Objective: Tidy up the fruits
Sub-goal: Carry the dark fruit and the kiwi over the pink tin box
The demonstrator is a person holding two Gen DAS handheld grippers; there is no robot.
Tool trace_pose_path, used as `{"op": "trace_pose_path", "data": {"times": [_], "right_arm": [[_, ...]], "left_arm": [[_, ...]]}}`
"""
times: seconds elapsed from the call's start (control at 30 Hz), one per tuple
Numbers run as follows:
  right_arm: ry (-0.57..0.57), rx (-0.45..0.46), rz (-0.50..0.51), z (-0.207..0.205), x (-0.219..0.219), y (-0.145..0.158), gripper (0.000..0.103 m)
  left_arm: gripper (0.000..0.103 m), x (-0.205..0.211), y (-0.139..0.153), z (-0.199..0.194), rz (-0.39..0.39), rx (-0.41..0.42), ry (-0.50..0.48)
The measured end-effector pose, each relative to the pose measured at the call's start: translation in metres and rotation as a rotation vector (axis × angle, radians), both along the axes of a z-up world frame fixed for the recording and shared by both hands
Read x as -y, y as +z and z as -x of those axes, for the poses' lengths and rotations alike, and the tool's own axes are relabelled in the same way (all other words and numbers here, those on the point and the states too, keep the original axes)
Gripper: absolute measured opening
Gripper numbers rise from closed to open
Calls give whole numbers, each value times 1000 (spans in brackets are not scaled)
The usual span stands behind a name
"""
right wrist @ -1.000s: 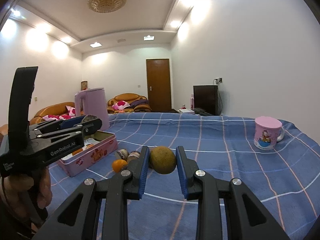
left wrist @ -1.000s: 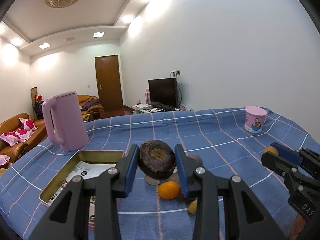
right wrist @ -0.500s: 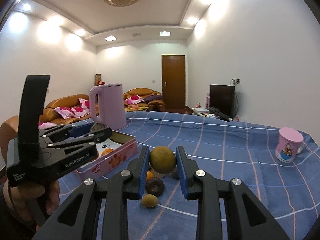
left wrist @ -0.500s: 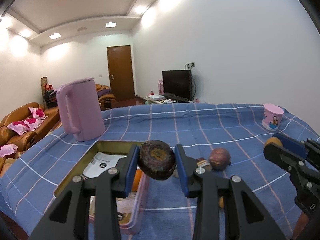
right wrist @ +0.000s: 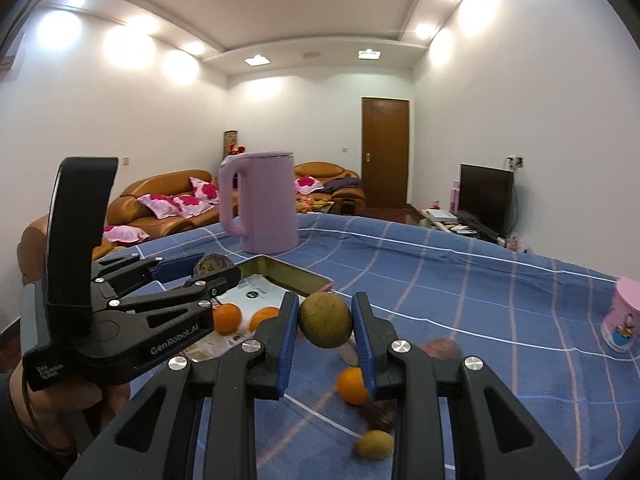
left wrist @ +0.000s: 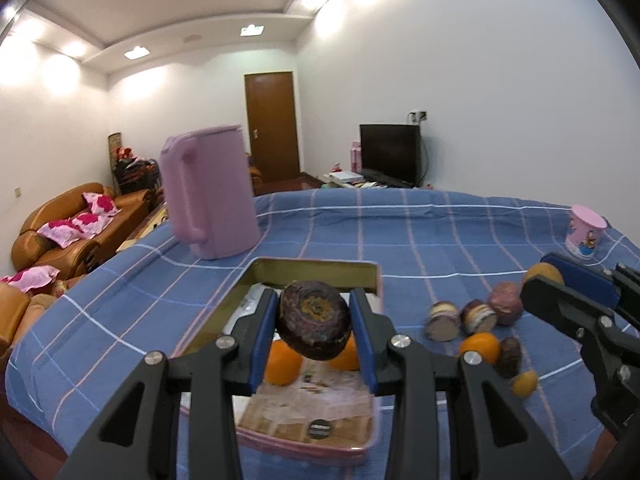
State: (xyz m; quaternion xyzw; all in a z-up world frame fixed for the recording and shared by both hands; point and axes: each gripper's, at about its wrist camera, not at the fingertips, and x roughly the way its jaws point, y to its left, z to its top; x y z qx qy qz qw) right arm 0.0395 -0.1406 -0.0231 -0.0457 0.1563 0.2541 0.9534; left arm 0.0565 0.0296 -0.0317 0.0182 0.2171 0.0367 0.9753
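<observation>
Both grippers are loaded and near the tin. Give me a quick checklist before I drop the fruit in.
1. Left gripper grip: ok, both pads press on the dark purple fruit.
2. Right gripper grip: ok, shut on the green-brown round fruit.
3. Left fruit over the tin: ok, it appears to hang above the open tin.
4. Right fruit over the tin: not ok, it appears to sit beside the tin's near corner, above the blue cloth.
5. Room in the tin: ok, two oranges inside, paper lining bare around them.
6. Pink kettle clear of the drop: ok, it stands behind the tin.
</observation>
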Motion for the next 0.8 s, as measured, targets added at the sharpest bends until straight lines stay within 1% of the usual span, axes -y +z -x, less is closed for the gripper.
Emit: {"op": "trace_pose_path", "data": {"times": [0.27,0.4,0.8], "right_arm": [[69,-6,35,-12,-37,1,29],[90,-16,43,-17,-49,-1,29],[144,-88,73,-37,-83,-19,29]], "left_arm": [[38,-25,-6,-9,3,-32,56],[38,-36,-10,-13,3,-46,79],[38,-59,-23,-25,0,-105,118]]}}
